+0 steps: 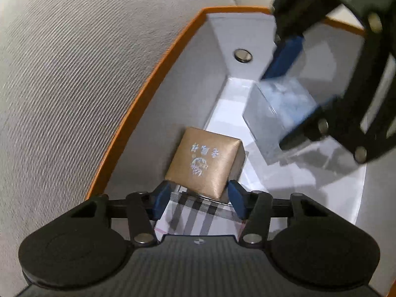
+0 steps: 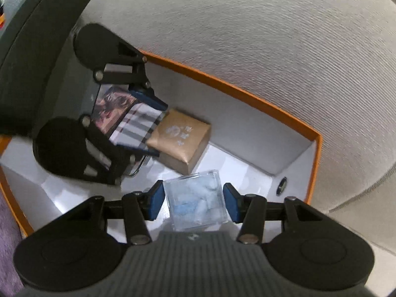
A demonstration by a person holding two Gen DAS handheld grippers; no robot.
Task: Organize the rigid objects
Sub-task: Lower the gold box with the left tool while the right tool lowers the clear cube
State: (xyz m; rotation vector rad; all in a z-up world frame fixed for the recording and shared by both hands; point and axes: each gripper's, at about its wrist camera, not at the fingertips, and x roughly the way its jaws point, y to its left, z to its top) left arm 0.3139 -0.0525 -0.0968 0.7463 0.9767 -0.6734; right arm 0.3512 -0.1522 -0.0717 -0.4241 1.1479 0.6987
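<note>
Right tool (image 2: 193,201) grips clear box (image 2: 195,204) (blurred).

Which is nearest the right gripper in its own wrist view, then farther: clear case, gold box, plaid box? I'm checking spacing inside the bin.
1. Clear case, between the right gripper's fingers.
2. Gold box, just beyond.
3. Plaid box, farthest, upper left, in the left gripper.

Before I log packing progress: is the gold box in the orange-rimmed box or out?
In. The gold box lies on the white floor inside the orange-rimmed box, against its wall.
</note>
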